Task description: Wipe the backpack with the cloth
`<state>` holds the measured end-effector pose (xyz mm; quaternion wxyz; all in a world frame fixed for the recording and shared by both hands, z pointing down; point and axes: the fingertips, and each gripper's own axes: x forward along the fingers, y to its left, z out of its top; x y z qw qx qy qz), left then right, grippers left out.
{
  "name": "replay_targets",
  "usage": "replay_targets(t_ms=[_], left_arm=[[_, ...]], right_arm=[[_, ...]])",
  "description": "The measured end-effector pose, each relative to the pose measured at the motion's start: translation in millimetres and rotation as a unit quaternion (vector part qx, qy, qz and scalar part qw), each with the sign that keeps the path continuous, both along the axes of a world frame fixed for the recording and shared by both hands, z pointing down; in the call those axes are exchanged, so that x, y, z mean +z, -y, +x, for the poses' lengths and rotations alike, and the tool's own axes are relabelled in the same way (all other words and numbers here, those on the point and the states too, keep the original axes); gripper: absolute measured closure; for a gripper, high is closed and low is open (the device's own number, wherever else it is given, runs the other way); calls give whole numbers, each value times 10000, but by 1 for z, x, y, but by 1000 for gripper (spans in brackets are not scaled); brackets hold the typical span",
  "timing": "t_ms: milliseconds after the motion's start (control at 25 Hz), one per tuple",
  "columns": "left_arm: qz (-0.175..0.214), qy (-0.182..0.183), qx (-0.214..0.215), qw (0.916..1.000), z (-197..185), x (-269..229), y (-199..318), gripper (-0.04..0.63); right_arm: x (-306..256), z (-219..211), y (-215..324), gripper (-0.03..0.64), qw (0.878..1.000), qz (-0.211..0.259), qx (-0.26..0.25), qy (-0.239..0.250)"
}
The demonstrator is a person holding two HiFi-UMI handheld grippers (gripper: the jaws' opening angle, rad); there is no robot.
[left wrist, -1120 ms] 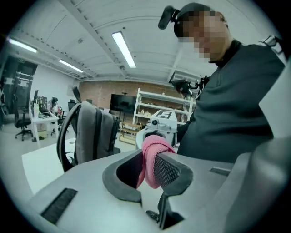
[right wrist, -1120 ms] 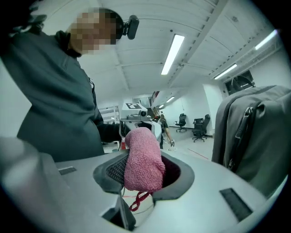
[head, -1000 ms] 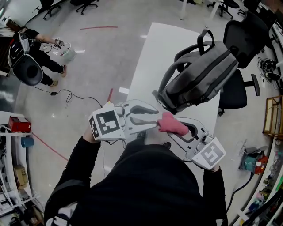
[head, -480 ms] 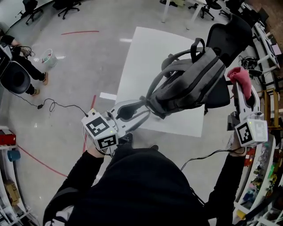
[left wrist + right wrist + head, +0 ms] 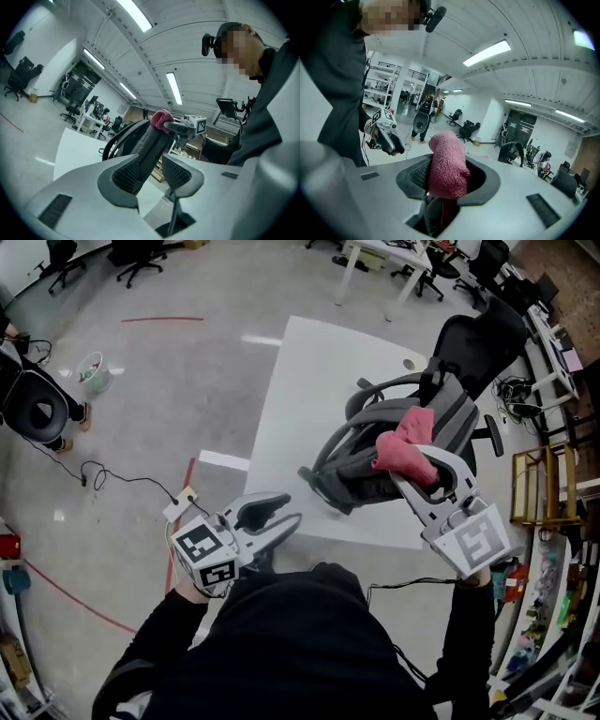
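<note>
Right gripper [image 5: 419,472] swung over backpack [image 5: 354,474], arm extended, jaws clamping cloth [image 5: 405,446]

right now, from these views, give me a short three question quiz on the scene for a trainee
1. True or false: the right tool is shut on the pink terry cloth.
2. The grey fabric backpack lies on: A the bare floor; B the white rectangular table; C a cardboard box.
3. Short answer: what black seat stands just past the backpack at the table's far side?
Key: 1 true. 2 B. 3 the black office chair.
</note>
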<state>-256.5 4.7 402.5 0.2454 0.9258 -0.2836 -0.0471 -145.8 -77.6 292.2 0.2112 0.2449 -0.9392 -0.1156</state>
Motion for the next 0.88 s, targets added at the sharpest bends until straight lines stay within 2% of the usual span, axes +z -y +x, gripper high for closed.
replay_targets(t_ms=[200, 360, 520, 640, 760, 880], left_arm=[[168, 215, -18, 9996, 24, 8, 10, 431], [419, 332, -425, 9977, 55, -7, 24, 431], [592, 464, -747, 9944, 97, -25, 42, 431], [706, 423, -979, 9918, 130, -39, 50, 431], [779, 449, -1266, 9879, 144, -50, 51, 431], [790, 543, -1634, 9819, 152, -51, 42, 431]], right_arm=[[8, 18, 25, 477, 9999, 109, -88, 11], [1, 35, 46, 477, 9997, 94, -145, 151], [-10, 68, 84, 477, 9995, 57, 16, 298], [-5, 111, 122, 477, 9977, -233, 339, 540], [-5, 150, 152, 477, 9927, -513, 754, 794], [-4, 190, 159, 477, 9879, -485, 1166, 903]])
